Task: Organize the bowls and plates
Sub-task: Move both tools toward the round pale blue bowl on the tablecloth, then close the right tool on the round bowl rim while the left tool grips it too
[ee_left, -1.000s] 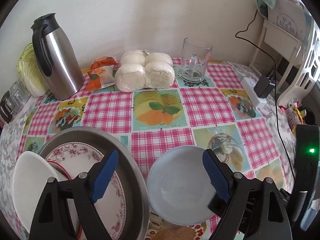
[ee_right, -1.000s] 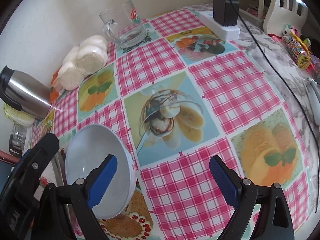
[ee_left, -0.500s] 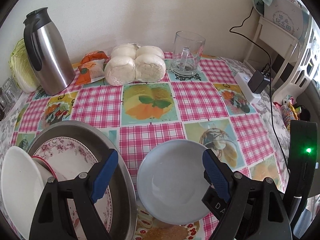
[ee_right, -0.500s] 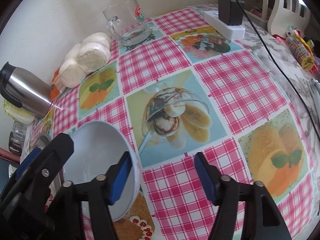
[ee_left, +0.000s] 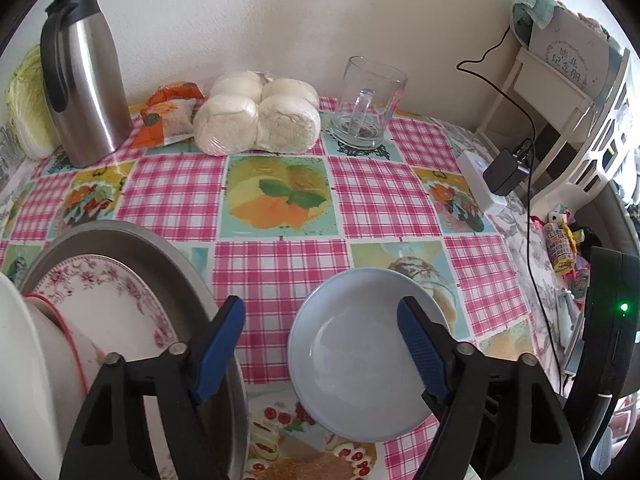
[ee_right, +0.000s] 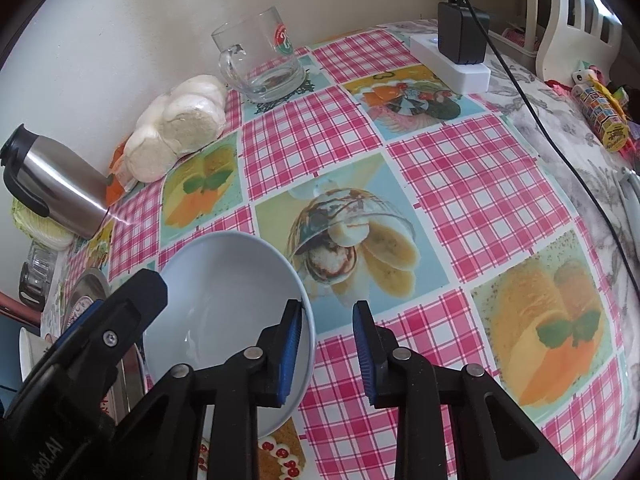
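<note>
A pale blue bowl [ee_left: 352, 364] rests on the checked tablecloth just right of a metal basin [ee_left: 168, 252]. The basin holds a floral plate [ee_left: 108, 300] and a white bowl [ee_left: 20, 368] leaning at its left. My left gripper [ee_left: 320, 350] hovers over the blue bowl's left side, its jaws closing, one fingertip [ee_left: 420, 344] above the bowl's inside and the other outside. My right gripper [ee_right: 328, 350] straddles the blue bowl's [ee_right: 224, 300] right rim, jaws closing. Its inner pad [ee_right: 292, 344] lies against the inside wall, and the outer pad stands apart.
Along the back wall stand a steel jug [ee_left: 84, 80], an orange snack packet [ee_left: 168, 120], wrapped buns [ee_left: 256, 116] and a glass mug [ee_left: 368, 104]. A power strip with a charger [ee_left: 492, 180] and its cable lie at the right, beside a white chair [ee_left: 580, 120].
The right gripper's jaws have narrowed a lot around the blue bowl's rim. The left gripper's jaws have come in a little. The bowl has stayed where it was.
</note>
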The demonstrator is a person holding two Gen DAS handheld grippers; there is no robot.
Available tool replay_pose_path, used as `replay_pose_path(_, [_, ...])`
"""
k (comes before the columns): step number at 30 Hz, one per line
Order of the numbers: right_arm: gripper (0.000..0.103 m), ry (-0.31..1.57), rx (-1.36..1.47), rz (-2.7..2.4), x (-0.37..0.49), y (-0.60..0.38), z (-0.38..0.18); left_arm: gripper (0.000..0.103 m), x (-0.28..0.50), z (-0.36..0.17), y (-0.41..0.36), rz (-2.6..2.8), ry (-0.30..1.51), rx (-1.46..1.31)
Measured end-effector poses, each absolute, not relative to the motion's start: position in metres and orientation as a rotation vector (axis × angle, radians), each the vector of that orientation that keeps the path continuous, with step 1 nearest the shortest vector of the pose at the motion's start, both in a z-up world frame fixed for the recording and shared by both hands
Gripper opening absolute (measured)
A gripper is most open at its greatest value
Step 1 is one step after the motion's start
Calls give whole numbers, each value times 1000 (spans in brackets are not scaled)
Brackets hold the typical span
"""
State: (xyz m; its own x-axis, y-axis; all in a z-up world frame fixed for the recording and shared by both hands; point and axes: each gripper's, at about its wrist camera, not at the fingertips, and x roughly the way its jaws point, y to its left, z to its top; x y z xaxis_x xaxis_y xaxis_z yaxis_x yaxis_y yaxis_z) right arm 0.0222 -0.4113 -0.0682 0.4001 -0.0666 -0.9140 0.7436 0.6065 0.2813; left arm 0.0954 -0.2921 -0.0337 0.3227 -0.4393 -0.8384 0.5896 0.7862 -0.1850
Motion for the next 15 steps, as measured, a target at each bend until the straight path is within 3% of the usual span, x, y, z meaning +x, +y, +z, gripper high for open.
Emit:
replay_pose_path(4, [28, 1025, 824, -589, 15, -419, -74, 59, 96, -46, -296, -650, 1062, 203])
replay_pose_path(9, [25, 1009, 833, -595, 12, -423, -74, 18, 94, -63, -301, -673, 1105, 202])
replay_pose_path(12, [11, 1001, 855, -557, 14, -421, -76, 13, 89, -66, -305, -647, 1073, 258])
replay_pose_path(15, [8, 987, 862, -544, 15, -420, -76, 13, 92, -64, -300, -655, 1078, 211])
